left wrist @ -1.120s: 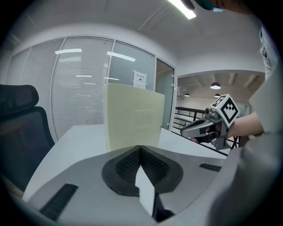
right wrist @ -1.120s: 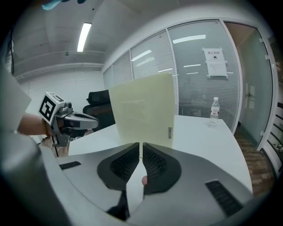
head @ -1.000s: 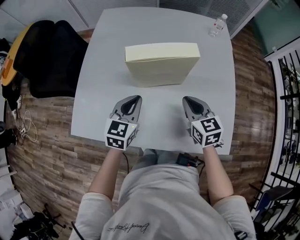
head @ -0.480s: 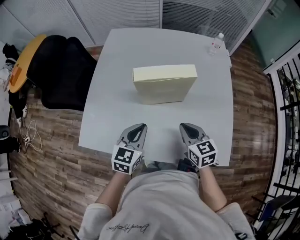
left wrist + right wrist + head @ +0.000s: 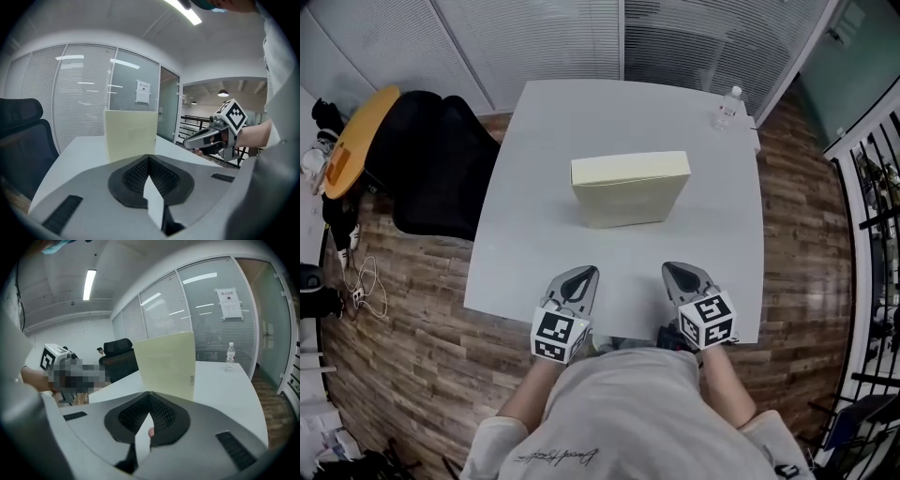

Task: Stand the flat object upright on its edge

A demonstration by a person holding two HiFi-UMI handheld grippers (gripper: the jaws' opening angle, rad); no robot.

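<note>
**A:** Cream card, by the look of it. How many of those are on the bench [image 5: 525, 253]?

**B:** One. A single pale yellow flat box [image 5: 630, 187] stands upright on its long edge near the middle of the grey bench. Its broad face is turned toward the person, and nothing touches it.

**A:** And the tools?

**B:** Two. The left tool [image 5: 585, 272] and the right tool [image 5: 671, 270] hang side by side over the near edge of the bench. Both point toward the flat box and are well apart from it. Each carries one marker cube, so there are two cubes in all.

**A:** How do the jaws stand?

**B:** Each tool has two jaws, and on both tools they are pressed together tip to tip with nothing pinched between them. Each gripper view shows its ribbed pads meeting, with the flat box upright beyond them.

**A:** Anything else around?

**B:** One clear bottle [image 5: 725, 108] with a white cap stands at the far right corner of the bench, well apart from the flat box. One black chair [image 5: 431, 169] sits left of the bench on the wooden floor [image 5: 403, 328].
</note>
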